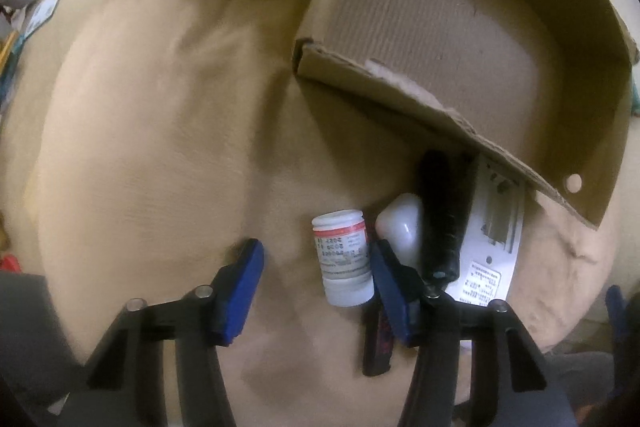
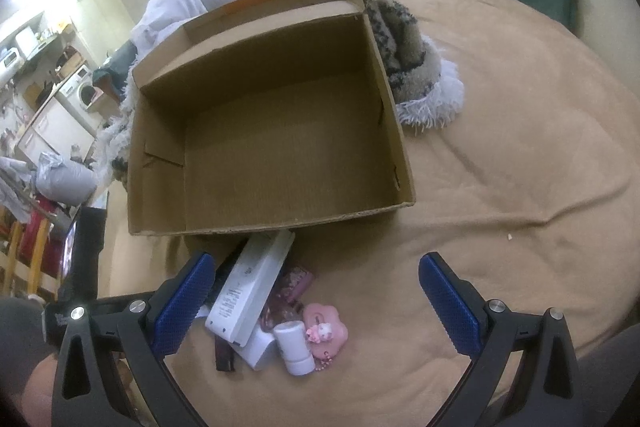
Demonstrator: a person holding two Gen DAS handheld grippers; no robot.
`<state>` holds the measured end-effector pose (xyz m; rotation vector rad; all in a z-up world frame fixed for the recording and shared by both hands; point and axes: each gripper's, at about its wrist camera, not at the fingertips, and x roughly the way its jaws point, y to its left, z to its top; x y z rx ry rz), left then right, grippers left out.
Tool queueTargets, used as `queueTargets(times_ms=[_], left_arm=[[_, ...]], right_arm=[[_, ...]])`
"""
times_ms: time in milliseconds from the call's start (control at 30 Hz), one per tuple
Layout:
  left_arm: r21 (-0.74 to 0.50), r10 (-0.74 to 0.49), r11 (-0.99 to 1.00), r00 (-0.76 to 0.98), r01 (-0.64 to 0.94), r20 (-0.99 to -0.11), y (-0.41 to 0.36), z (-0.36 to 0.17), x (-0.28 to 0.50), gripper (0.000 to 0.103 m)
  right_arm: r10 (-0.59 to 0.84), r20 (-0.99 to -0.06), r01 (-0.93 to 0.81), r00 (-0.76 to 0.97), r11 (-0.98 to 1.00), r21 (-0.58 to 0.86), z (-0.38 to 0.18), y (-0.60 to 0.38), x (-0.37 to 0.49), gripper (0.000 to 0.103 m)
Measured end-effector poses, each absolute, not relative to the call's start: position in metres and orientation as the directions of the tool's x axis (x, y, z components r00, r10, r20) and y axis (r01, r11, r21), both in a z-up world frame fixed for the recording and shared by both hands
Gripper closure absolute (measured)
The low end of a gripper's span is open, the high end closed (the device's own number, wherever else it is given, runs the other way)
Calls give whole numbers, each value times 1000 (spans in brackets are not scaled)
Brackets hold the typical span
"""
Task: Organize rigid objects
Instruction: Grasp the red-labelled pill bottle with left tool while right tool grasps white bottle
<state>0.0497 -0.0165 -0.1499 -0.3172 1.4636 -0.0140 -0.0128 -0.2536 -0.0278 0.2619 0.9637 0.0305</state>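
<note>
A: Progress? The cardboard box is seen empty on the bed, so nothing is judged sorted yet.

B: Agreed. All items are left in a small pile just in front of the box's near wall: a white pill bottle, a white bulb-like piece, a black cylinder, a white flat pack, a pink charm.

A: Left gripper?

B: Jaws are partly open and set around the pill bottle; the right pad is just beside it, the left pad is well apart. No grip is seen yet. A first pick is judged in hand.

A: Right gripper?

B: Jaws are spread wide, nothing is held; it hangs above the pile.

A: Bottle look?

B: Small, white cap, red-banded printed label, lying tilted on the tan sheet. It is judged rigid, easily pinched.
</note>
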Motion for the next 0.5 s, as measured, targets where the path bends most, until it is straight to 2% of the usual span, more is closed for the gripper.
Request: queueTargets(times_ms=[133, 200, 267, 333, 367, 400, 433, 500], left_arm=[[-232, -219, 963, 105, -140, -970, -23, -154, 44, 72], [-217, -205, 967, 97, -132, -974, -26, -154, 44, 75], [-211, -200, 969, 97, -129, -975, -30, -161, 40, 77], [-207, -196, 969, 97, -131, -976, -32, -148, 38, 78], [-199, -186, 971, 100, -132, -977, -31, -147, 38, 78], [-187, -173, 973, 105, -135, -979, -31, -145, 39, 78], [-178, -164, 975, 110, -136, -980, -31, -143, 37, 78], [-169, -154, 977, 115, -133, -981, -28, -140, 37, 78]], right_arm=[[186, -817, 79, 545, 959, 271, -34, -254, -11, 0], [207, -832, 80, 515, 955, 287, -41, -255, -9, 0], [226, -854, 75, 469, 953, 293, -50, -255, -8, 12], [255, -876, 73, 410, 948, 310, -63, -253, -7, 35], [284, -884, 73, 372, 940, 333, -70, -253, -7, 41], [311, -887, 72, 340, 932, 355, -77, -251, -6, 53], [343, -889, 66, 304, 923, 379, -83, -249, -5, 58], [384, -890, 64, 245, 910, 410, -95, -243, -5, 59]])
